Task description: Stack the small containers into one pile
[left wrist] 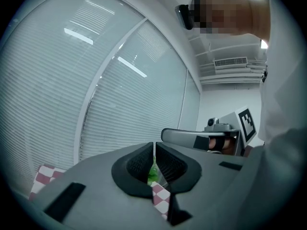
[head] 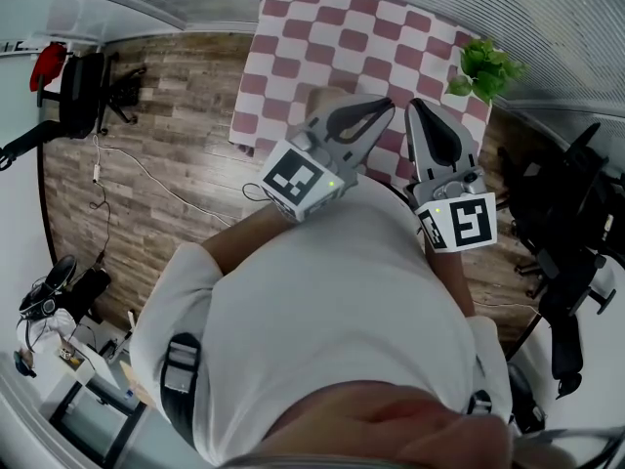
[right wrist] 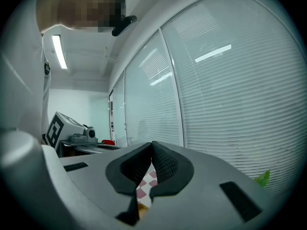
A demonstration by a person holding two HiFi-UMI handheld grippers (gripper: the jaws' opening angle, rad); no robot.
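Holding both grippers closed over the checked table

Head view only: left gripper (head: 388,106) and right gripper (head: 416,106) side by side, near each other but apart, tips over the red-and-white checked cloth (head: 332,27) on the table, marker cubes toward the person's white shirt (head: 332,301). A pale tan shape (head: 327,96) lies on the cloth just past the left gripper's jaws and is mostly covered by them. Whether it is the small containers cannot be told, and no view shows them clearly.

Gripper views only: left gripper (left wrist: 154,150), pads together, nothing between them. A sliver of green plant (left wrist: 153,174) and of the cloth shows through the slit below. Right gripper (right wrist: 152,150), pads likewise pressed together, empty, checks visible under the jaws. Each view catches the other gripper off to one side. Window blinds (left wrist: 120,104) fill the background.

Surroundings: plant at the table's far right corner. Wood floor (head: 166,115) with a loose cable (head: 146,174). Black office chair (head: 83,91) at left. The grippers' own bodies block much of the tabletop.

Pose: both grippers level, pointing away from the body toward the blinds, forearms close to the chest
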